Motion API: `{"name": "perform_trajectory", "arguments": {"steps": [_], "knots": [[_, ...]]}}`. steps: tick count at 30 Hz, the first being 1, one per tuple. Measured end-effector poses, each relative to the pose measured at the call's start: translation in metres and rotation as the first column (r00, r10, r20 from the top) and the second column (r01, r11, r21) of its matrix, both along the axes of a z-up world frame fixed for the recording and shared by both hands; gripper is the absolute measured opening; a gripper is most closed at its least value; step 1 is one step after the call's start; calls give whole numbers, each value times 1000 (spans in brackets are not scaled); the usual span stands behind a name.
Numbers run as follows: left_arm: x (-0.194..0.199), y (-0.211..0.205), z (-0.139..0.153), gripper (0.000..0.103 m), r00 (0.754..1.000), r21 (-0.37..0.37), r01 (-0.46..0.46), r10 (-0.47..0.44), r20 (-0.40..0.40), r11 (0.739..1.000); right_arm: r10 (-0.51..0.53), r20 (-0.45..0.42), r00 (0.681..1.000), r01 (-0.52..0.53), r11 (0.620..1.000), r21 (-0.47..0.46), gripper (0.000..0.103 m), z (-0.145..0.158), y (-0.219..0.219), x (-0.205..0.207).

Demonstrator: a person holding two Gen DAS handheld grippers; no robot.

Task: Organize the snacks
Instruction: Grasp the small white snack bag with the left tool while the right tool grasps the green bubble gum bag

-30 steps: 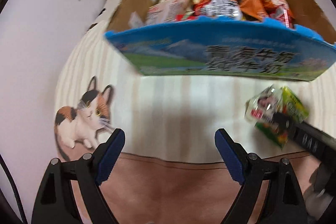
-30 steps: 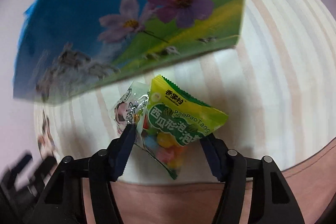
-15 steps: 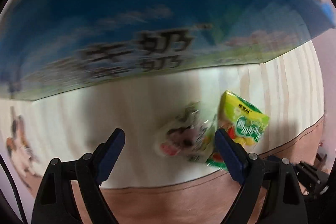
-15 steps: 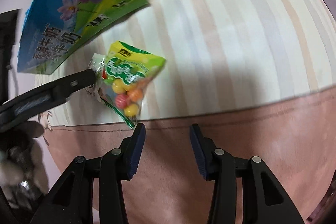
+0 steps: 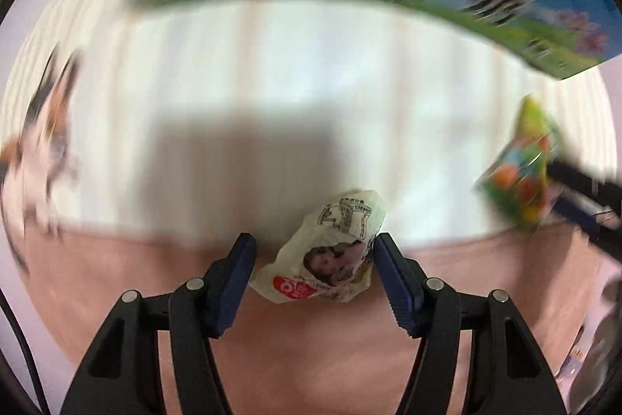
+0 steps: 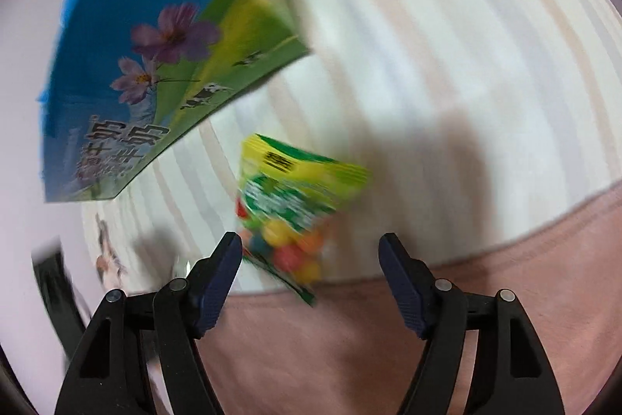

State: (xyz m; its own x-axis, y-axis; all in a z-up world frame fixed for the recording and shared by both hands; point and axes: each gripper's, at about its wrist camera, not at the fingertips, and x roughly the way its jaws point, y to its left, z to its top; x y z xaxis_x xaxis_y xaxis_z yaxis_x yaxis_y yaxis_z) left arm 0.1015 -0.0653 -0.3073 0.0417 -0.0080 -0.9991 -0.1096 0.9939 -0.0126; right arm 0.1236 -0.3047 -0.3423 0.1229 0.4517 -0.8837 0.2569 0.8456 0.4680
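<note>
Crinkled white plastic marks one of two snack packets in sight: a small white wrapper with a red patch (image 5: pixel 334 255) sits between the blue pads of the left gripper (image 5: pixel 313 273), whose jaws have just been closing. Its right pad touches the wrapper's edge; the left pad stands just clear, so nothing is clamped yet. The second packet, a green-and-yellow bag of coloured candy balls (image 6: pixel 295 212), lies at twelve o'clock from the right gripper (image 6: pixel 311 273), partly between its fingers. Those jaws have just been opening and stand released, neither pad pressing the bag. In the left wrist view the same bag appears at three o'clock. One blue-and-green printed cardboard box (image 6: pixel 155 72) stands at ten o'clock of the bag, near but apart. Everything rests on one striped cream cloth with a pink border (image 6: pixel 447 65).
</note>
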Motion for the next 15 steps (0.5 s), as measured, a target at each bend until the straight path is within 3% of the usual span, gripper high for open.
{"name": "perform_trajectory", "arguments": {"steps": [3, 5, 7, 10, 12, 15], "knots": [[-23, 19, -5, 61, 998, -9, -52, 52, -27, 999, 18, -21, 1000, -21, 994, -112, 73, -1, 33, 26], [-37, 30, -10, 61, 996, -15, -81, 81, -43, 997, 70, -9, 998, -70, 978, -197, 57, -2, 52, 32], [-47, 37, -13, 61, 994, -25, -94, 93, -49, 995, 160, 1, 987, -155, 958, -242, 51, -2, 65, 28], [-57, 38, -16, 61, 995, -38, -88, 86, -56, 995, 354, -28, 935, -349, 902, -256, 50, -1, 81, 5], [-63, 37, -19, 61, 995, -49, -80, 77, -60, 996, 481, -90, 872, -488, 840, -237, 50, -5, 89, -24], [-66, 36, -32, 61, 995, -60, -62, 56, -87, 996, 557, -169, 813, -582, 777, -239, 50, -15, 90, -64]]}}
